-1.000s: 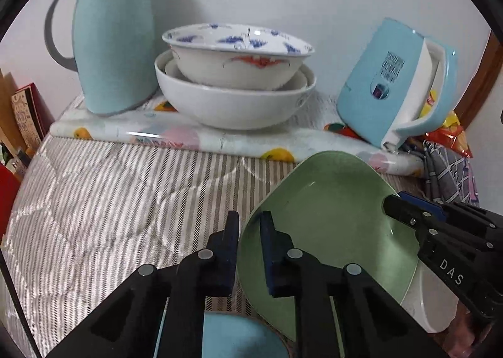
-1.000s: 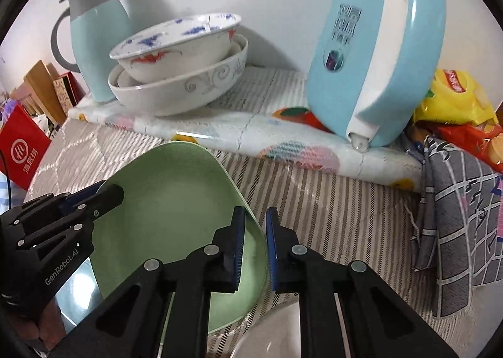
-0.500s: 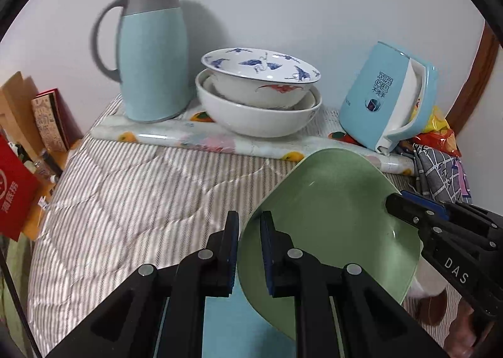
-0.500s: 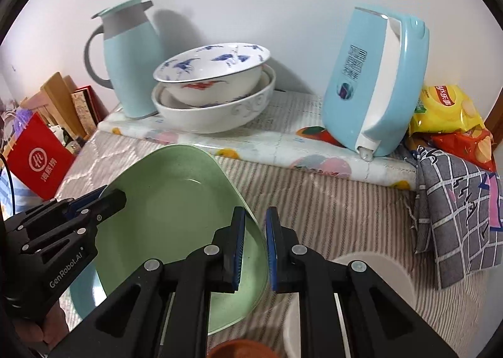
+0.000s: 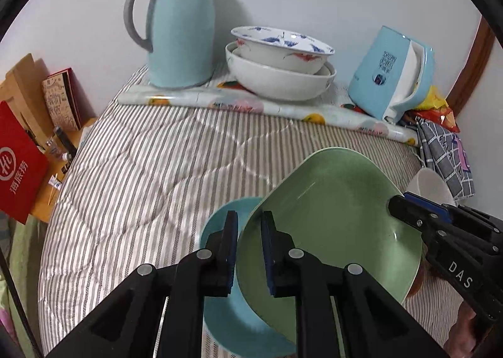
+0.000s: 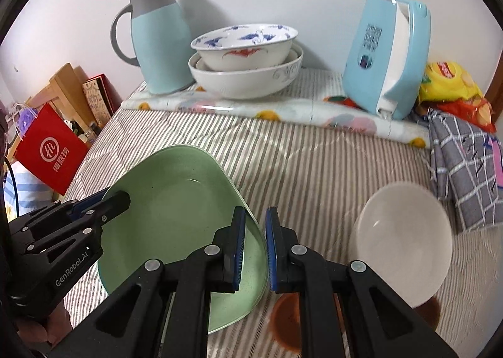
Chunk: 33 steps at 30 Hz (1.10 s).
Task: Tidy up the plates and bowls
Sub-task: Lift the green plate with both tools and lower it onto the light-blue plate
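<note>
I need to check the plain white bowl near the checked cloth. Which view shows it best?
The right wrist view: the white bowl shows almost whole, its rim and inside open to the camera, though slightly blurred. In the left wrist view only a part of it peeks out behind the green plate and right tool.

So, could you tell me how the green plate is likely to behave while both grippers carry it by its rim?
The green plate looks glazed, with a sheen, so it may be slippery. The left gripper and right gripper pinch only opposite edges, so it could pivot or tilt. It appears rigid ceramic, probably fairly heavy and breakable, though the striped quilt below would likely cushion a drop.
</note>
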Each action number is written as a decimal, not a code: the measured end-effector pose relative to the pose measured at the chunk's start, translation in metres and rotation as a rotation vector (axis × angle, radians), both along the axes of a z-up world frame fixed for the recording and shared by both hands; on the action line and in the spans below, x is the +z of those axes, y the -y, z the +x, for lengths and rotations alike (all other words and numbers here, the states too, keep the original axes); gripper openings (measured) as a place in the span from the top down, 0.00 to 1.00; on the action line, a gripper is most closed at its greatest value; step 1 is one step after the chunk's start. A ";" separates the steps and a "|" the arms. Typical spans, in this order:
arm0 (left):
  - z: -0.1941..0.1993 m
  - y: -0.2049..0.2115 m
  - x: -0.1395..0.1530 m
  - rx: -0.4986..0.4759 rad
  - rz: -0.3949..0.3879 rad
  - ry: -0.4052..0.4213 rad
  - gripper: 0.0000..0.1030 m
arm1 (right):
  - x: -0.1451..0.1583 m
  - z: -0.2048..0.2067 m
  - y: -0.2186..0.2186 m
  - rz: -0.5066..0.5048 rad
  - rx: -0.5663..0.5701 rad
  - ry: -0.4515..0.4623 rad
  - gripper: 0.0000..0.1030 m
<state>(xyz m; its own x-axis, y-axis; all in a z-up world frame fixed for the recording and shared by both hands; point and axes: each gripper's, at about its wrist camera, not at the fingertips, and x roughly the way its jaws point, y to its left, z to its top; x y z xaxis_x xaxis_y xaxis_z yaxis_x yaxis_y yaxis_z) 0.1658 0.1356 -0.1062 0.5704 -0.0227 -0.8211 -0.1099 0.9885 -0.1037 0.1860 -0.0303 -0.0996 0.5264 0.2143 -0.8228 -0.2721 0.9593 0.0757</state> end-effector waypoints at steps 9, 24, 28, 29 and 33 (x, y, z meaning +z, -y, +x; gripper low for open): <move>-0.003 -0.014 -0.012 -0.019 0.010 -0.018 0.85 | -0.018 -0.011 -0.012 0.029 -0.040 -0.030 0.88; 0.003 -0.017 -0.019 -0.064 -0.002 -0.010 0.84 | -0.029 -0.008 -0.011 0.036 -0.089 -0.068 0.88; -0.002 -0.018 -0.018 -0.069 0.002 -0.018 0.83 | -0.029 -0.011 -0.012 0.037 -0.077 -0.081 0.87; -0.004 -0.018 -0.019 -0.066 -0.006 -0.021 0.83 | -0.029 -0.012 -0.012 0.038 -0.076 -0.085 0.86; -0.008 -0.020 -0.018 -0.071 -0.009 -0.031 0.81 | -0.028 -0.021 -0.010 0.040 -0.069 -0.089 0.72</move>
<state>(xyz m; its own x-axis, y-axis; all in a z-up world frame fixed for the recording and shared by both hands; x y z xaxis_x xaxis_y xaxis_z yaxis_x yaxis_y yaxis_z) 0.1574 0.1555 -0.1245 0.5412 -0.0695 -0.8380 -0.0425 0.9930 -0.1099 0.1647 -0.0204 -0.1281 0.4662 0.2134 -0.8585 -0.1964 0.9712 0.1348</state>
